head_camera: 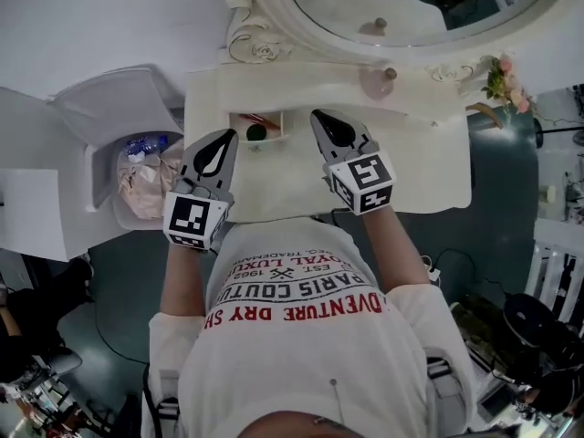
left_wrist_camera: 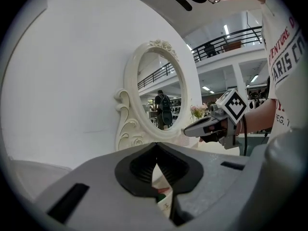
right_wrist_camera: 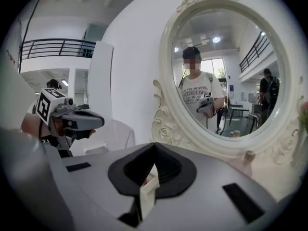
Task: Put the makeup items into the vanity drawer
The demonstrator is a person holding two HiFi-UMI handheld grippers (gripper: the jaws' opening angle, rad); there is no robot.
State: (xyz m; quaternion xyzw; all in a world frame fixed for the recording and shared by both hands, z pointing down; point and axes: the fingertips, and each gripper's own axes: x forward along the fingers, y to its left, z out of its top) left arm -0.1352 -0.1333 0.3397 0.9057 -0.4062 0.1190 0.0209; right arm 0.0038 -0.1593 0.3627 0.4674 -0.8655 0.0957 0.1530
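The grey left gripper (head_camera: 225, 137) and right gripper (head_camera: 319, 117) are held shut, empty, mid-frame; an open cream vanity drawer (head_camera: 281, 126) is seen between them.

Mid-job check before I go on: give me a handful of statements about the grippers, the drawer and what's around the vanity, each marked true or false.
1. The right gripper has its jaws together. True.
2. The vanity drawer is pushed shut. False: it stands open, with a green item showing inside.
3. A lined waste bin stands beside the vanity, on the person's left. True.
4. The left gripper grips a makeup bottle. False: its jaws meet at the tips with nothing between them.
5. The flowers stand at the vanity's left end. False: they are at its right end, next to the mirror.
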